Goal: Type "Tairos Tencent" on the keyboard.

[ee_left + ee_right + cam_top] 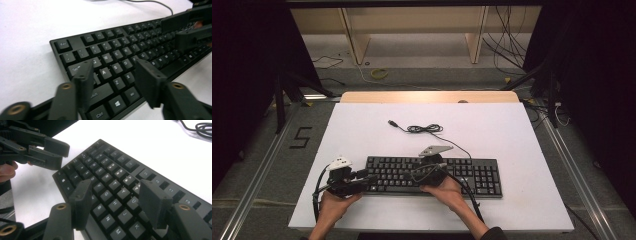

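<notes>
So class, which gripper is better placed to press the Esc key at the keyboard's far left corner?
Probably the left gripper: it hovers over the keyboard's left end, nearer Esc, while the right gripper sits mid-keyboard.

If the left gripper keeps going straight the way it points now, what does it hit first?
Most likely the keyboard: the left gripper has open fingers aimed down over the letter keys at the keyboard's left end, around A, S and Z. The gap above the keys is hard to judge.
</notes>
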